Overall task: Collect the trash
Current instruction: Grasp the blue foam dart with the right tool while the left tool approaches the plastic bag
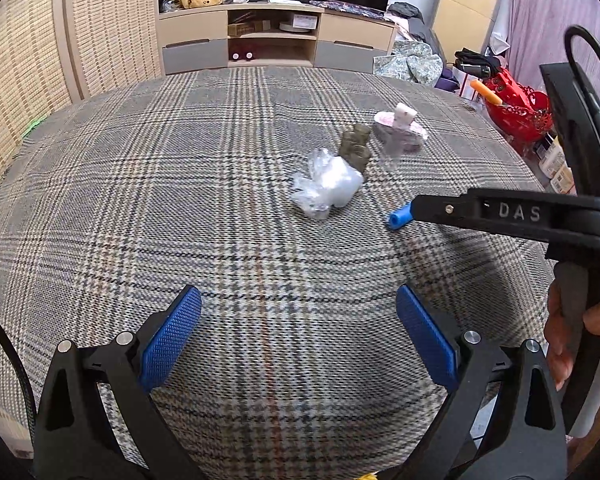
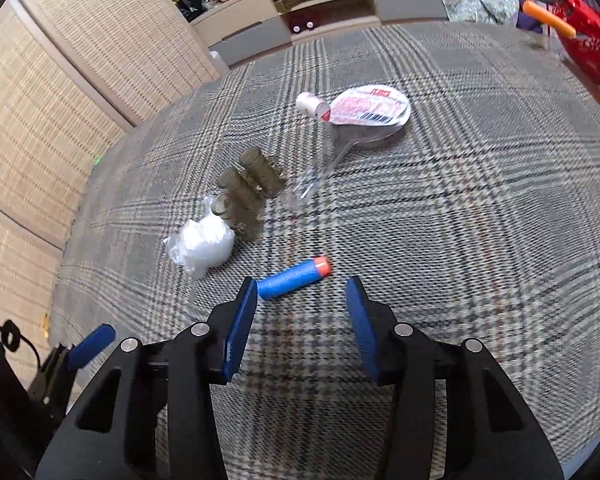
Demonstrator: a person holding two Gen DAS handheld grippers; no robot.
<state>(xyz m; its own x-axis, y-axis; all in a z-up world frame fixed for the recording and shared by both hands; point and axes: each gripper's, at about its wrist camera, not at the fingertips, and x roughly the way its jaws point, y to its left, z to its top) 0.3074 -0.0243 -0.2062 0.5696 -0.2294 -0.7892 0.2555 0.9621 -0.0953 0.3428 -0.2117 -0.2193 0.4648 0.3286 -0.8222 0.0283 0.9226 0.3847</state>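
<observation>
Several bits of trash lie on a plaid cloth [image 1: 180, 200]. The blue foam dart [image 2: 294, 276] with an orange tip lies just ahead of my right gripper [image 2: 302, 284], its blue end close to the left pad. The jaws stand apart and nothing is pressed between them. In the left wrist view the right gripper's finger [image 1: 440, 208] hides most of the dart [image 1: 398, 218]. Beyond it are crumpled clear plastic [image 2: 202, 248], an olive-green tube cluster [image 2: 246, 196], a clear plastic fork [image 2: 320, 172] and a pink-lidded cup [image 2: 368, 112]. My left gripper [image 1: 298, 296] is open over bare cloth.
A woven screen [image 1: 28, 80] stands at the left. A TV cabinet [image 1: 276, 40] is behind the table. A red basket [image 1: 516, 108] and jars sit past the right edge. A hand [image 1: 560, 340] holds the right gripper's handle.
</observation>
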